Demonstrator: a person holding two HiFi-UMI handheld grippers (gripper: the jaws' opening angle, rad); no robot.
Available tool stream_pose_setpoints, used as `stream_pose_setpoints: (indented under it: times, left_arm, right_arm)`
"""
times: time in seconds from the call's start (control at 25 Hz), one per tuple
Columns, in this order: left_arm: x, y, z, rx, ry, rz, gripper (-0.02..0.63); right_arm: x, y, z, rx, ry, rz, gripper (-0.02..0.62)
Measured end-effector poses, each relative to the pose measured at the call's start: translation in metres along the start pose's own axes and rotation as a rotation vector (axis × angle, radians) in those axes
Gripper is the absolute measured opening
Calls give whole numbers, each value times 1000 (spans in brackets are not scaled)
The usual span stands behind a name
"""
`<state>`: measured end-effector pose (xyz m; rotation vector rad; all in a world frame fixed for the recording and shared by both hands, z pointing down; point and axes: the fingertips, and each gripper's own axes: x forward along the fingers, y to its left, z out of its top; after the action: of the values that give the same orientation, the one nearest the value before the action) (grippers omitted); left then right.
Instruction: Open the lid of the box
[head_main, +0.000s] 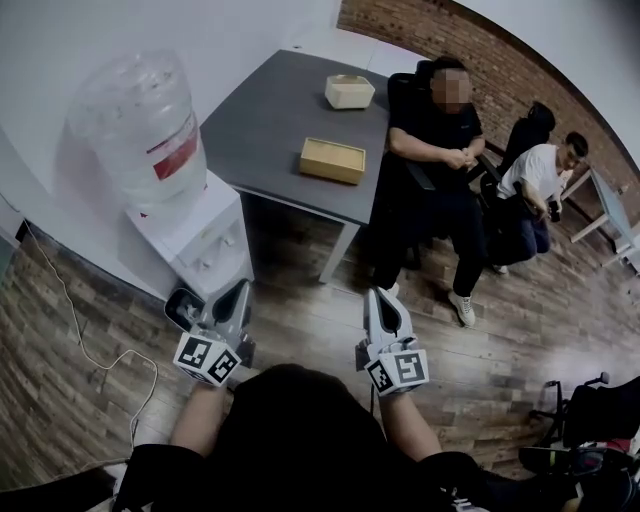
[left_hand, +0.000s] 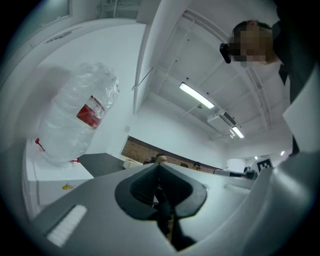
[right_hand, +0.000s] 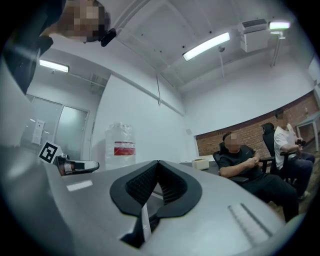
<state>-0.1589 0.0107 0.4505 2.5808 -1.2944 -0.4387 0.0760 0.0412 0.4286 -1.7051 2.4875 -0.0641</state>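
A flat tan box (head_main: 333, 159) with its lid down lies on the grey table (head_main: 270, 130), near the front right corner. A smaller white box (head_main: 349, 91) (right_hand: 202, 163) sits farther back on the same table. Both grippers are held close to my body, well short of the table. My left gripper (head_main: 233, 296) (left_hand: 159, 167) points toward the table with its jaws pressed together and nothing between them. My right gripper (head_main: 381, 300) (right_hand: 158, 164) stands beside it, jaws also closed and empty.
A white water dispenser (head_main: 195, 240) with a large clear bottle (head_main: 140, 125) stands left of the table. A person in black (head_main: 440, 150) sits on a chair at the table's right side; another person (head_main: 535, 185) sits farther right. The floor is wood planks.
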Motion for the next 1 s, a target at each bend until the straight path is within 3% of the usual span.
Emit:
stream_pose_setpoints:
  times: [0.36,0.68,1.0]
  left_arm:
    - [41,23,-6,41,58,-28,0]
    - [82,54,-8,72,58,40,0]
    - [146,83,4,132,37,122,0]
  right_arm:
    - [36,-12,-14,31,22,-36,2]
    - [93,-53,-26,61,36,-22,2]
    - [175,-99,-20,71,4,58,2]
